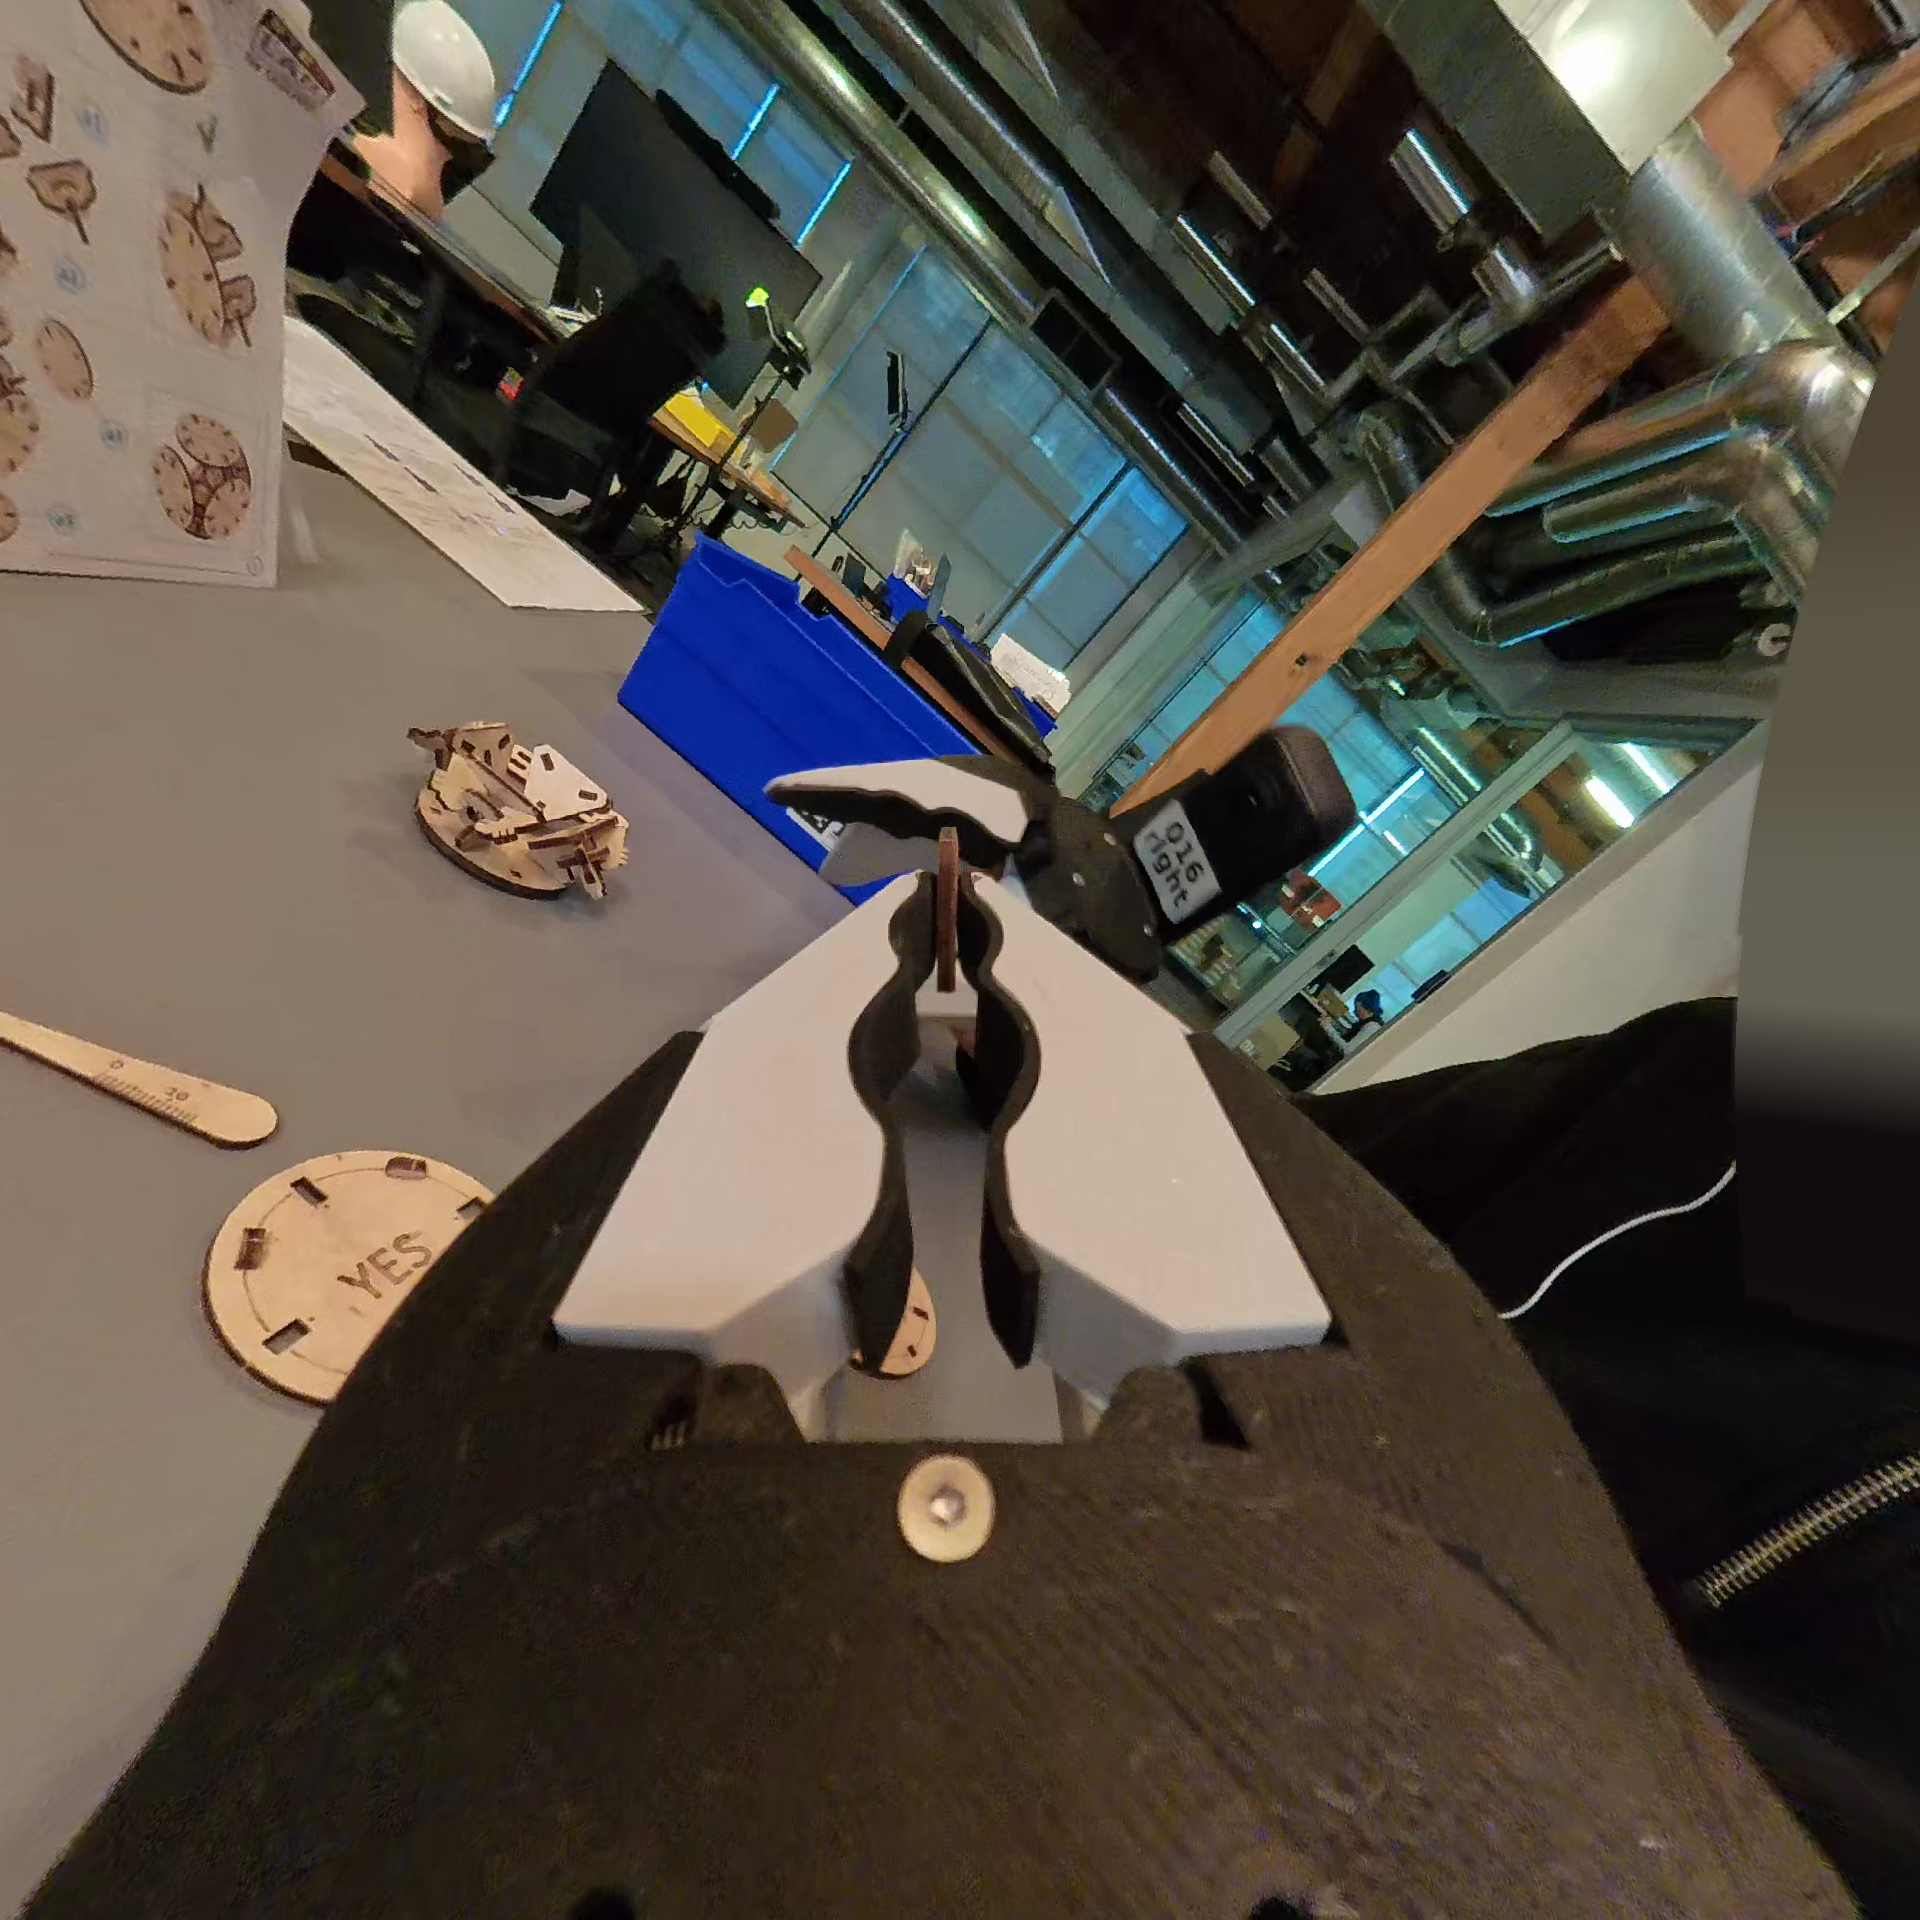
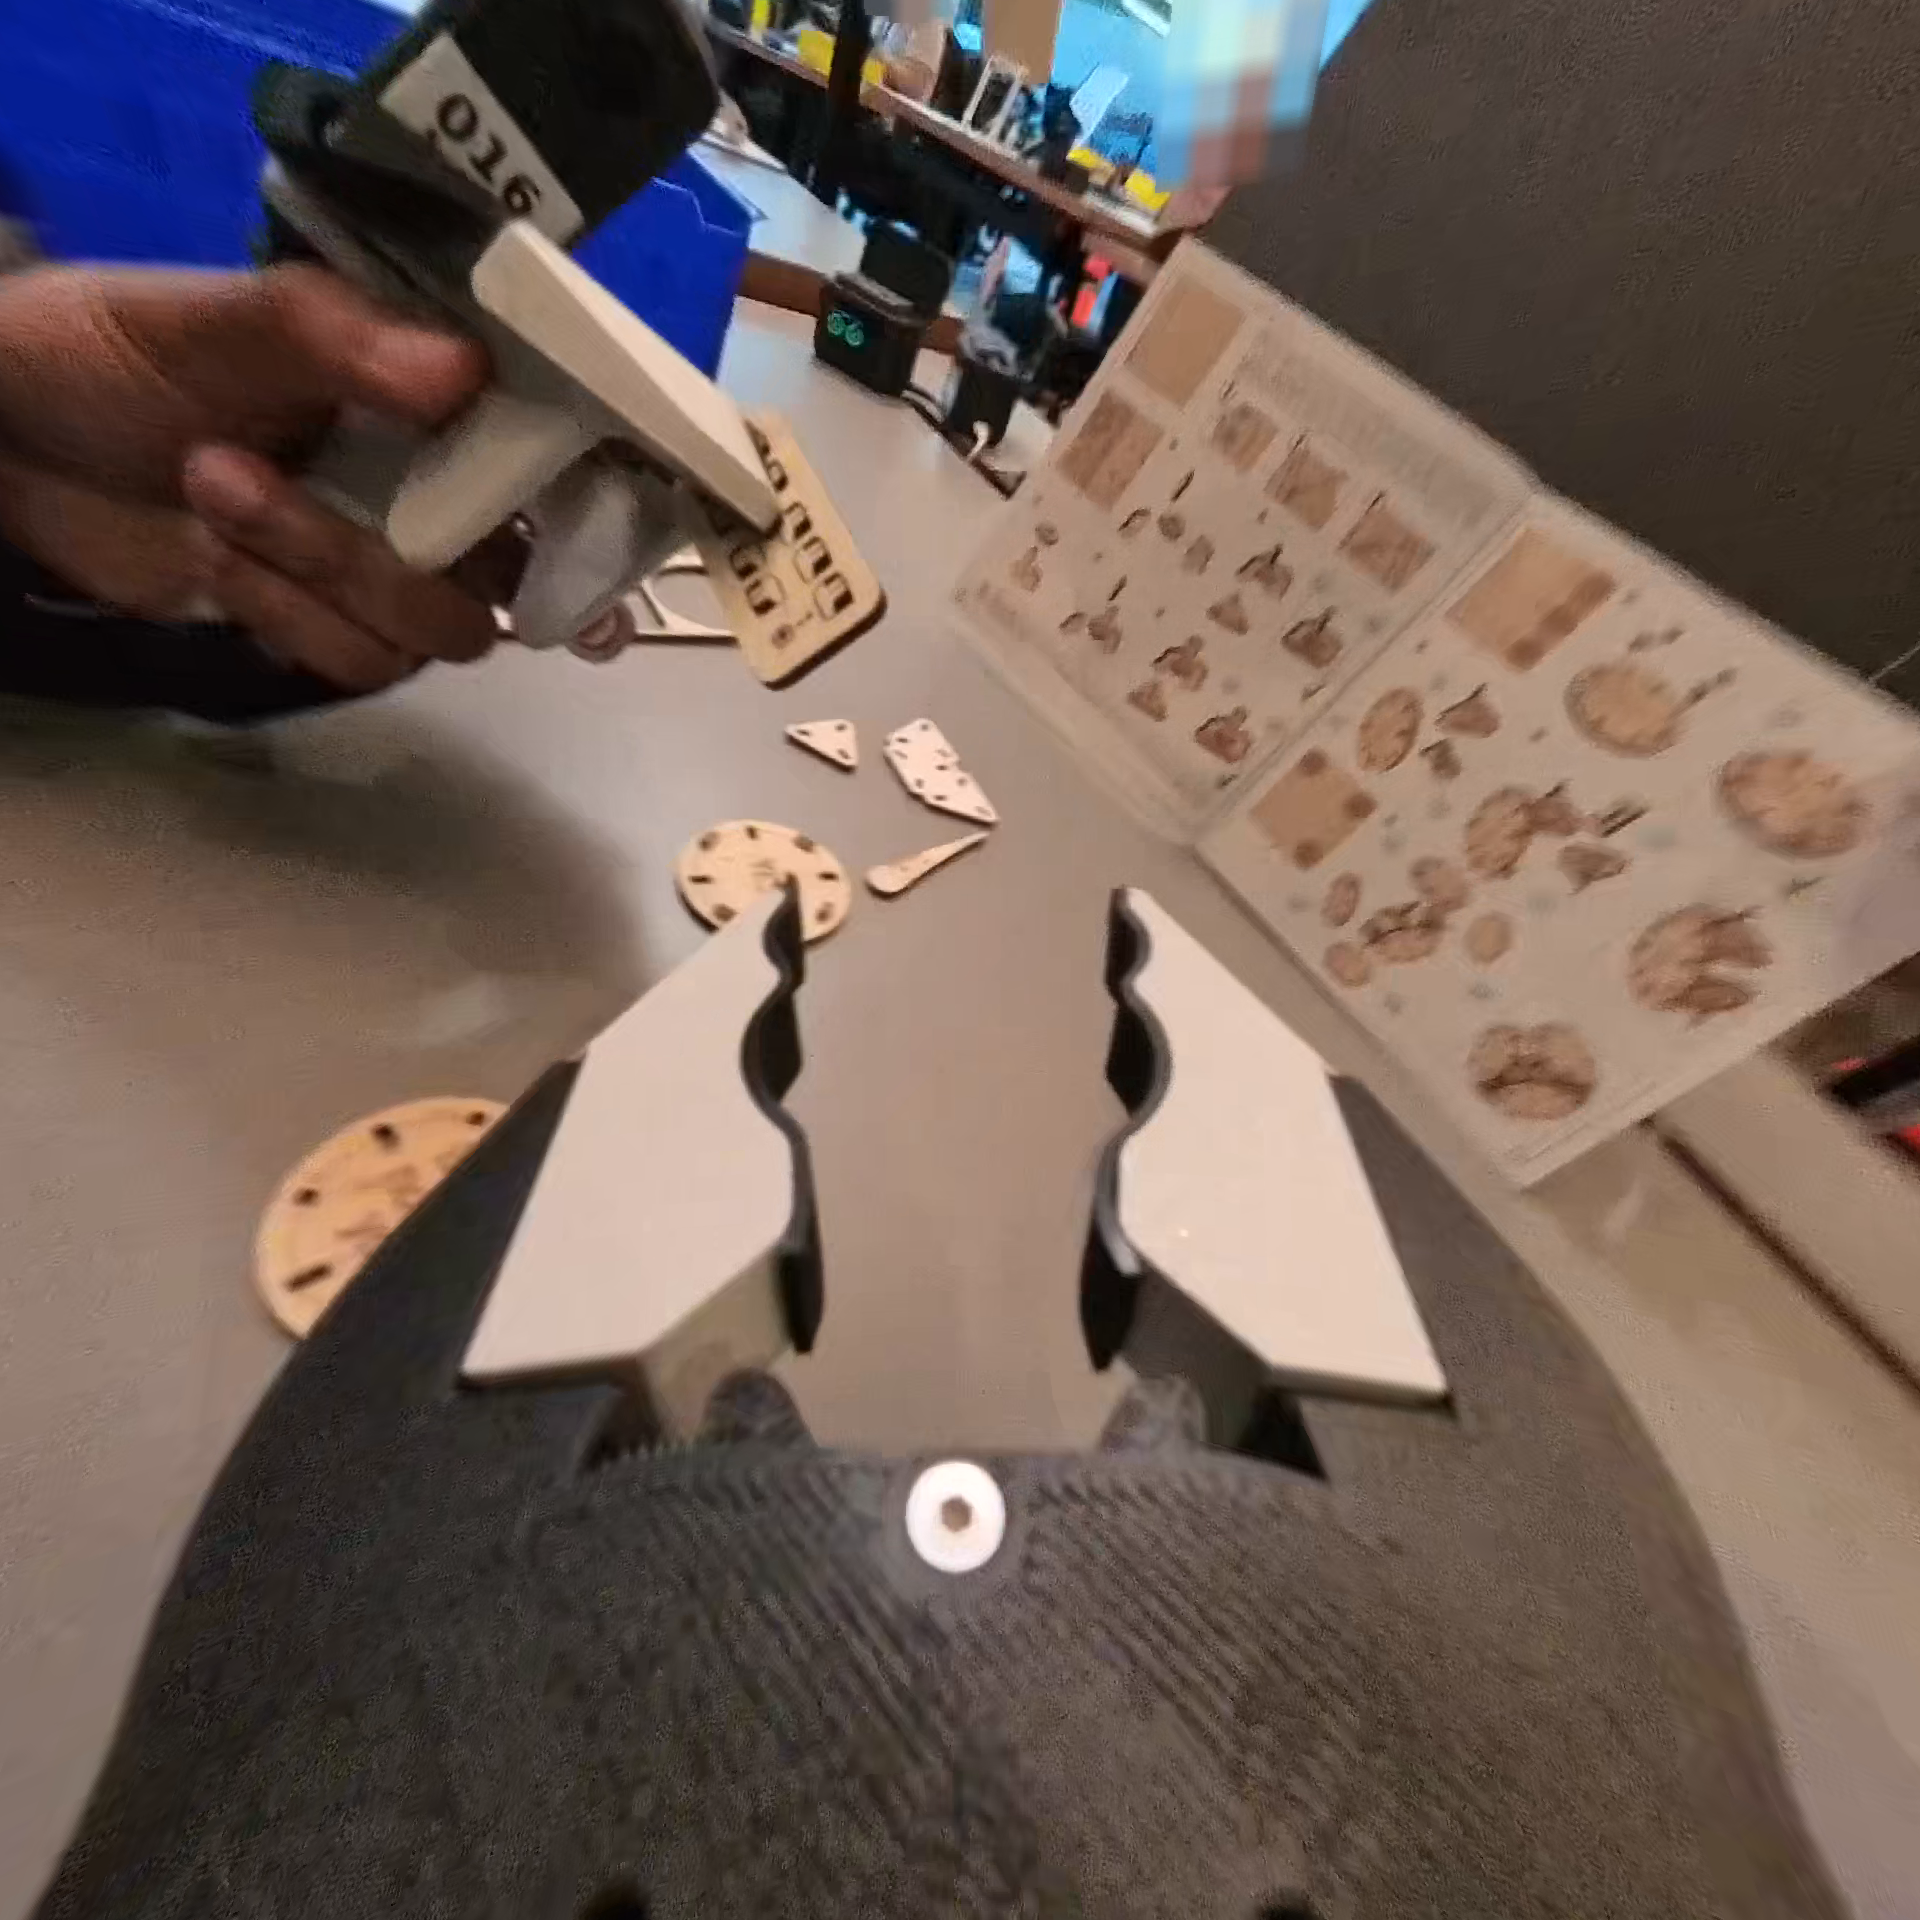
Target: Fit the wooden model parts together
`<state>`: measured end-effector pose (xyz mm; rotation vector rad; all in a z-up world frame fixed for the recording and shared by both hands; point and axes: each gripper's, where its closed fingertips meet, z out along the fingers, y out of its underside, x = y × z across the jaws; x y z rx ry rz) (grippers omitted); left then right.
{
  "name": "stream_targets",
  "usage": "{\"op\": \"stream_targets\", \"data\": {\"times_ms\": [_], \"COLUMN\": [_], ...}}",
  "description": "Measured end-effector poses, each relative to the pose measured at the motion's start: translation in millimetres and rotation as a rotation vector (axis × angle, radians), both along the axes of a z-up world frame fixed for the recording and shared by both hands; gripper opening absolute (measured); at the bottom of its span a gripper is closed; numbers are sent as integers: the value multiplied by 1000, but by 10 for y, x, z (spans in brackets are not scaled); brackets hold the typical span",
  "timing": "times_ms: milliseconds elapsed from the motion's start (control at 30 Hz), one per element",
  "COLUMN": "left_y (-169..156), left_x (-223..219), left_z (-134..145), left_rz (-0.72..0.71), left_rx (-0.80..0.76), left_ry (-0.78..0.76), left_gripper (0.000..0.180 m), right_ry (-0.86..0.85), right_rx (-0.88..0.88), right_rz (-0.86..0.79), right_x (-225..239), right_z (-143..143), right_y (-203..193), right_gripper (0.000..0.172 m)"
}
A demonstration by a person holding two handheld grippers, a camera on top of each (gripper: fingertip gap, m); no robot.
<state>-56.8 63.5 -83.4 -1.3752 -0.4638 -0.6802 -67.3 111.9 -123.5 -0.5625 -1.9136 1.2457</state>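
Left fingers clamped on wooden panel; right fingers wide, wooden discs nearby.

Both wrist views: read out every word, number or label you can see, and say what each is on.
I won't repeat writing; these bear it:
Round wooden disc: an engraved word.
Wooden stick: scale marks and numerals.
White label on black camera: printed characters.
Instruction sheets: too blurred to read.

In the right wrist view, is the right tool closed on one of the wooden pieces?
No. The right tool stands open over the bare grey table, with nothing between its fingers.
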Motion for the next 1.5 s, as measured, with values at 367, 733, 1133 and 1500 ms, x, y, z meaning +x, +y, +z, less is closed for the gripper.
{"op": "stream_targets", "data": {"times_ms": [367,733,1133,1500], "left_y": [67,113,142,154], "left_x": [9,187,326,413], "left_z": [-279,-487,-611,-640], "left_rz": [35,-12,-89,-120], "left_rx": [-211,-407,-466,-462], "left_ry": [169,467,527,632], "left_gripper": [0,0,0,0], "right_ry": [116,-63,-90,-107], "right_rx": [-119,-106,57,90], "right_rz": [30,200,267,322], "right_x": [150,308,392,473], "right_z": [127,-56,-270,-322], "right_y": [-128,-199,-229,-281], "right_gripper": [45,15,12,5]}}
